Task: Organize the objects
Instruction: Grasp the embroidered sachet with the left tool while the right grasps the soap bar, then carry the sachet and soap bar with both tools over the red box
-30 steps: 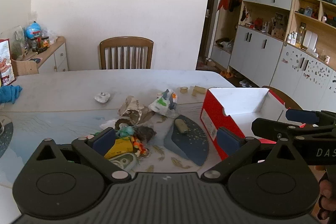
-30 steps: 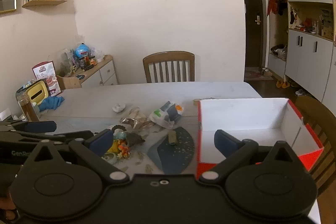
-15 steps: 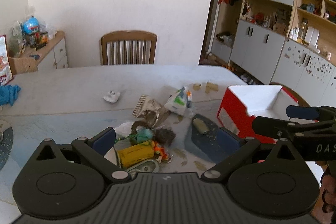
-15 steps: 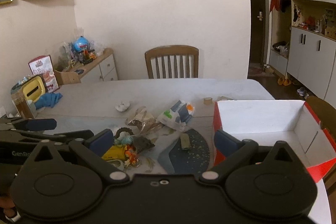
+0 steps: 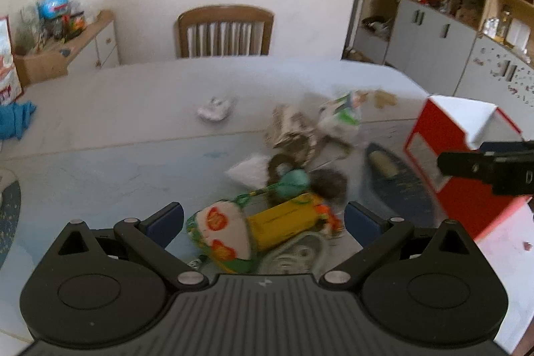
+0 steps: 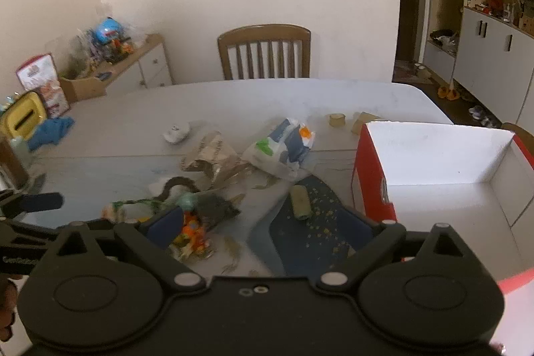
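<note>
Wooden chair (image 6: 264, 52) (slatted); white cabinets (image 6: 494, 55)

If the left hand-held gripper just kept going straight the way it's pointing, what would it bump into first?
Probably the yellow packet in the clutter pile, lying between the open left hand-held gripper fingers, beside the flowered pouch. The picture is blurred, so depth is uncertain.

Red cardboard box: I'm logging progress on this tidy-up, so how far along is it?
Barely begun. The red cardboard box shows only its white inside, nothing visibly packed. In hand: nothing; the left gripper is open over the yellow packet, and the right gripper is open too. Left: the white plastic wrapper, crumpled paper and the rest.
</note>
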A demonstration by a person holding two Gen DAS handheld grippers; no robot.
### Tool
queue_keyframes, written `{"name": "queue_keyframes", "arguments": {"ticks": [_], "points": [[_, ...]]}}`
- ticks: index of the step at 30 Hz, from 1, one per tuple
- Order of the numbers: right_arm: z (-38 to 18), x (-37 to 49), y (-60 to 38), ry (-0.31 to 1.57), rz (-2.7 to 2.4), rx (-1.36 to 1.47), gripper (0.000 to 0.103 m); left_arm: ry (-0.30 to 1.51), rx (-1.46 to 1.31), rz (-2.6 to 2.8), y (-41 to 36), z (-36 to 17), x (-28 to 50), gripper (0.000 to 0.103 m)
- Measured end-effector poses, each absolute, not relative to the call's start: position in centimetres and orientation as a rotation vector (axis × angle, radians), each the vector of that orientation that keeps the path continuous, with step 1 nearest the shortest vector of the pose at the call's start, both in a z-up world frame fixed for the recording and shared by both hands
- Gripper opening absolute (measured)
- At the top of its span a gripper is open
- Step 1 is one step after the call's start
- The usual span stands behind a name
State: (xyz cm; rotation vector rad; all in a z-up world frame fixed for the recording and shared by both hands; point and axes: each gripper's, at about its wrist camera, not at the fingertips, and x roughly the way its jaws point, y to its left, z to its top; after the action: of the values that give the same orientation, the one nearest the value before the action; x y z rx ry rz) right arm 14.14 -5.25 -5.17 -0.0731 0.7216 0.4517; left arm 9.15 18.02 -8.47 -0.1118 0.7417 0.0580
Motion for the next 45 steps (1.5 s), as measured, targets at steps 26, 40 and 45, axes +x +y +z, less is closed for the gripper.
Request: {"name": "queue_keyframes", "arguments": {"ticks": [26, 40, 45], "points": [[-13.9, 25.5, -1.9, 0.949, 0.329, -0.106, 0.052, 0.879, -0.252, 0.053, 23.9, -14.3, 12.5, 0.083], [-13.9, 25.5, -2.4, 0.973, 0.324, -0.061, 0.020, 0.877, -0.282, 0.025, 23.7, -13.1, 12.4, 0.053], [-12.4, 24.3, -2.9, 0.963, 0.334, -0.036, 0.019, 0.873, -0.268, 0.020, 23.4, -11.7, 12.1, 0.052]]}}
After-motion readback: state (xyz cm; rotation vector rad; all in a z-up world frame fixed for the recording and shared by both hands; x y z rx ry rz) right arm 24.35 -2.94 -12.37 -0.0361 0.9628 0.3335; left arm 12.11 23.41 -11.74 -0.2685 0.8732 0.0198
